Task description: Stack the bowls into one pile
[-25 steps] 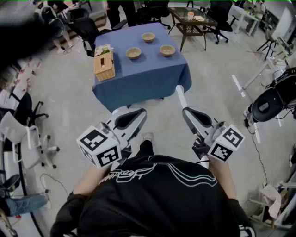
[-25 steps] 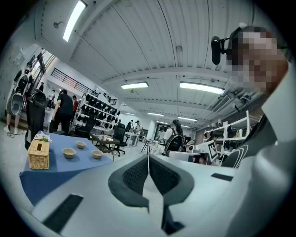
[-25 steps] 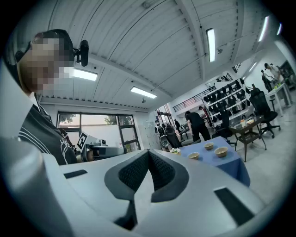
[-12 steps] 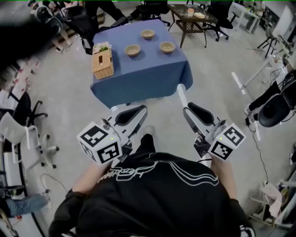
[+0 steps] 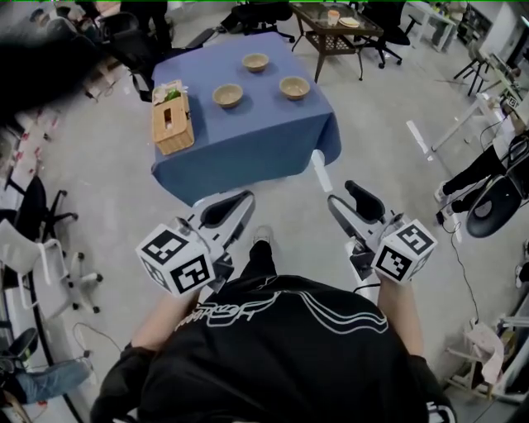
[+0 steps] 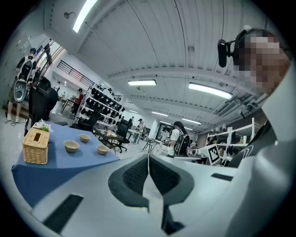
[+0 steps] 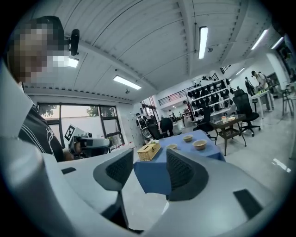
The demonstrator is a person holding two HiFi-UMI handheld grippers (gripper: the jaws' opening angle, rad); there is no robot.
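- Bowls, three of them, tan in colour, sit apart on the blue-clothed table (image 5: pixel 248 140); none is stacked on another.
- The far bowl (image 5: pixel 256 62) lies near the table's far edge.
- The right bowl (image 5: pixel 294 87) lies close to the right edge.
- The middle bowl (image 5: pixel 228 96) sits about midway across the top, closest to the wicker tissue box (image 5: pixel 172 122).
- That box stands along the left edge, toward the near left corner, clear of all three bowls.
- The left gripper (image 5: pixel 225 211) is held over the floor, well short of the table's near edge; in its own view its jaws are clenched pad against pad with nothing between them.
- The right gripper (image 5: pixel 340 188) is also off the table, short of the near right corner; its jaws are opening, stand apart and grasp nothing, and only the distant table shows through the gap.
- A dark-framed side table (image 5: pixel 335 25) stands beyond the far right corner.
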